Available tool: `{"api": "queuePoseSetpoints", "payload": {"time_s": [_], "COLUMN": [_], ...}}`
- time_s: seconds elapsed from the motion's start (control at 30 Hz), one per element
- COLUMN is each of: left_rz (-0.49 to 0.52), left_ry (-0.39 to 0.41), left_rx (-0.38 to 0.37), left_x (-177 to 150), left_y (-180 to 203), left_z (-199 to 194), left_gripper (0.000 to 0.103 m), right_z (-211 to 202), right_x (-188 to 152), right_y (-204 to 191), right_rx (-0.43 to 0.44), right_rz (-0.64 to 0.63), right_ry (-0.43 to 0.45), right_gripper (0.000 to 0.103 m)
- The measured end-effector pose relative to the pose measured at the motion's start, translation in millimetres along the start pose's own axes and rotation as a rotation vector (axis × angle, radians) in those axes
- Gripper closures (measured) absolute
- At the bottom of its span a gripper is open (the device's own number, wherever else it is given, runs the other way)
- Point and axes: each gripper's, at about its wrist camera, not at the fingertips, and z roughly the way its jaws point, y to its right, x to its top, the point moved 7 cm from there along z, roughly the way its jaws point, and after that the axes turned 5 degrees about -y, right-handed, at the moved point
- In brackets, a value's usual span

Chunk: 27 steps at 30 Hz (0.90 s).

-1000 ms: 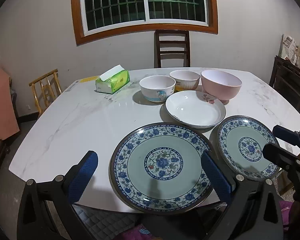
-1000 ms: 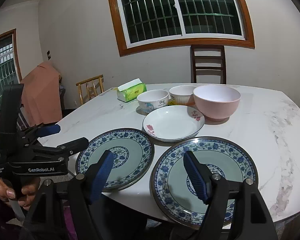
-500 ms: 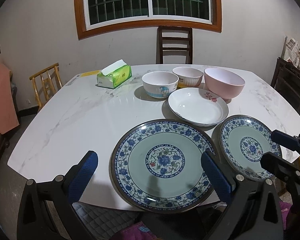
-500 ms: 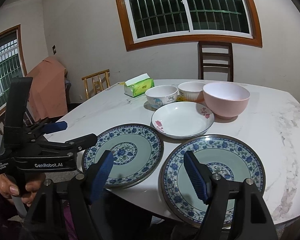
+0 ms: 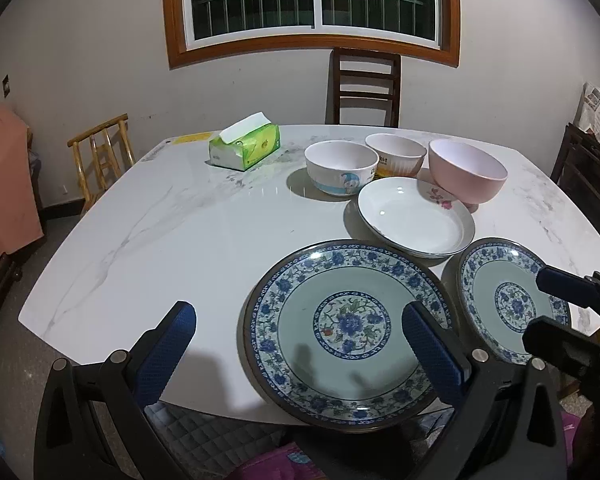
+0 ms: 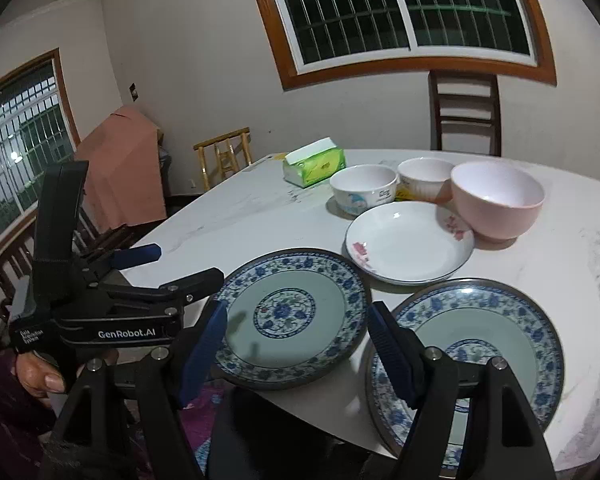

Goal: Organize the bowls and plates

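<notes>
Hovering at the near counter (image 5: 172, 240) edge, left tongs (image 5: 300, 344) and right tongs (image 6: 296, 344) both gape wide, holding nothing. Two blue floral plates sit side by side at the near edge: the left plate (image 5: 348, 328) and the right plate (image 6: 480, 344). White dish (image 5: 414, 222) is just behind them; cartoon bowl (image 5: 340, 172), cream bowl (image 5: 396, 154) and pink bowl (image 5: 466, 170) line the back. Likely step: stack the plates. Straddle one rim, pinch firmly at the overhang, lift level, lower centred onto the other.
</notes>
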Motion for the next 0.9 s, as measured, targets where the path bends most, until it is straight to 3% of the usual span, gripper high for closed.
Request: {"api": "queuePoseSetpoints", "payload": {"time_s": [0.53,0.9], "left_rz": [-0.077,-0.167], "left_ry": [-0.086,-0.197], "left_rx": [0.032,0.012], "left_x": [-5,-24], "left_y": [-33,-64], "left_z": [18,33], "left_gripper": [0.001,0.001], "right_z": [47,86], "right_x": [13,19], "right_y": [15,38], "right_rx": [0.135,0.194], "right_rz": [0.055,0.113], "right_ry": [-0.114,-0.197], "right_gripper": [0.028,0.028]}}
